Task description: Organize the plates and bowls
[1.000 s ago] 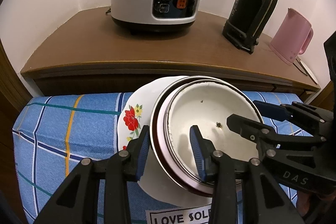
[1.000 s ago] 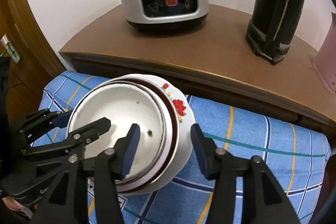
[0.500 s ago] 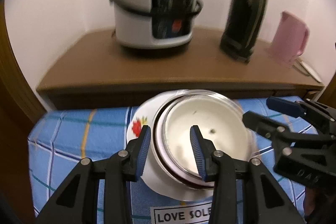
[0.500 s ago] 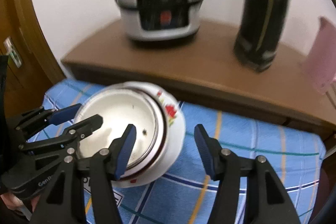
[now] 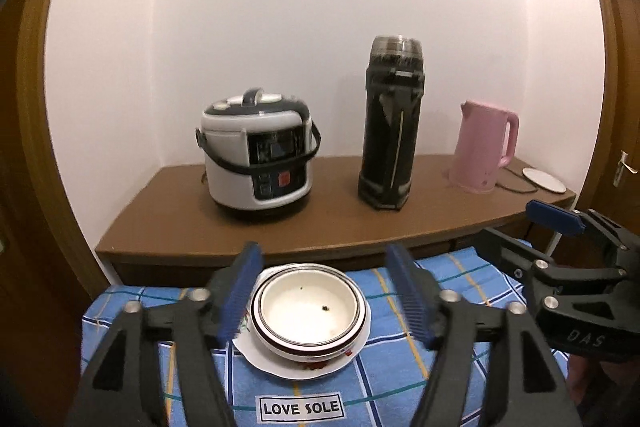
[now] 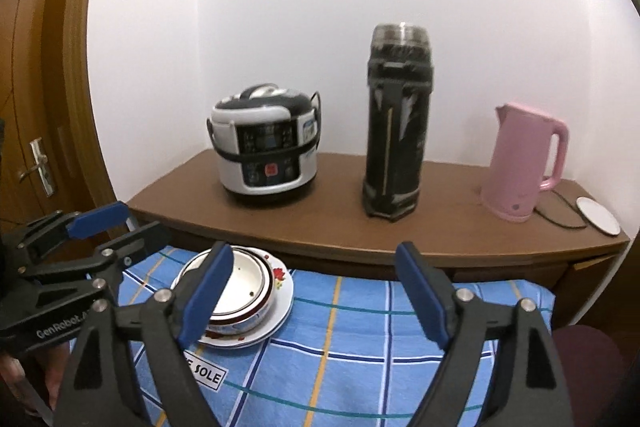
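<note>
Stack of dishes sits lower centre of the left wrist view: a white bowl point(image 5: 310, 313) nested in a second, dark-rimmed bowl point(image 5: 280, 341), both resting on a white plate point(image 5: 256, 355) with red flower print. The plate lies flat on a blue checked cloth point(image 5: 400, 387) bearing a "LOVE SOLE" label point(image 5: 302, 407). A few small dark specks on the inner bowl's floor — cannot tell what they are.

Left gripper point(image 5: 324, 293): jaws opening, spread wide, blue pads either side of the stack in the frame but clear of it and above it; nothing grasped. Right gripper point(image 6: 316, 301): jaws also opening, wide apart, nothing between the pads; in the right wrist view the stack appears lower left, partly behind its left-hand finger point(image 6: 206, 293). Each gripper shows at the edge of the other's view — right one at right edge, left one at left edge.

Beyond the cloth, a brown wooden counter point(image 5: 180, 227) runs across mid-frame. On it, left to right: a white-and-black rice cooker point(image 5: 256, 159), a tall black thermos point(image 5: 390, 125), a pink kettle point(image 5: 486, 147), and a small white round base point(image 5: 544, 179) with a cord at far right. White wall behind; wooden door frames at both edges.
</note>
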`<move>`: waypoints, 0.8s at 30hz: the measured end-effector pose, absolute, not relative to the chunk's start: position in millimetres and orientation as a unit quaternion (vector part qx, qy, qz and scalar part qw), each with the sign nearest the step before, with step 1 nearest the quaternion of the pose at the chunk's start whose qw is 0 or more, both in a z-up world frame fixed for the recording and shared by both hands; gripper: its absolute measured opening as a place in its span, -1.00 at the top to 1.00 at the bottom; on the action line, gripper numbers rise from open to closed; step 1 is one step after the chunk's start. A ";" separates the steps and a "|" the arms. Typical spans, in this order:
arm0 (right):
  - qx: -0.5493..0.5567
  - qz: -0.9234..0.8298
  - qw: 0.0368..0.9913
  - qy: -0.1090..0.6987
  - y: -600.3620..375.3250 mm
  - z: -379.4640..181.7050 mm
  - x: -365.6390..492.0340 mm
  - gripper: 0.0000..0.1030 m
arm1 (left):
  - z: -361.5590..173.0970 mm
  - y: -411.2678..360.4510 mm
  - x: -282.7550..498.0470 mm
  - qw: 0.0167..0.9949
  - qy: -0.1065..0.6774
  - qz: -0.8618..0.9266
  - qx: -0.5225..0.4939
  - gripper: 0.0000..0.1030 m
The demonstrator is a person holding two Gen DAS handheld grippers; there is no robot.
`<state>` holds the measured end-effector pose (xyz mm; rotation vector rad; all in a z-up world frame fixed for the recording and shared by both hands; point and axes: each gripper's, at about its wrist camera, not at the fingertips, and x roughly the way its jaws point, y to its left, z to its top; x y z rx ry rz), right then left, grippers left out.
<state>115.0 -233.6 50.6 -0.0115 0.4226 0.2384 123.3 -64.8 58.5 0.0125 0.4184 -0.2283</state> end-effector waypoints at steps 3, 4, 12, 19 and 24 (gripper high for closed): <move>-0.010 0.107 0.977 0.186 -238.6 57.4 100.3 -0.67 | 67.1 -64.6 107.8 0.980 0.172 -0.101 -0.002 -0.63; -0.012 0.104 0.979 0.177 -239.8 60.3 93.7 -0.69 | 69.5 -65.0 103.8 0.981 0.163 -0.100 -0.004 -0.65; -0.018 0.102 0.985 0.140 -241.6 75.5 70.7 -0.79 | 75.1 -63.8 93.3 0.984 0.154 -0.090 -0.002 -0.71; -0.020 0.092 0.988 0.124 -243.0 80.2 61.3 -0.94 | 73.2 -63.9 91.2 0.984 0.159 -0.087 0.001 -0.72; -0.027 0.087 0.989 0.117 -240.6 81.8 59.5 -0.99 | 71.4 -64.2 94.0 0.983 0.166 -0.082 0.011 -0.72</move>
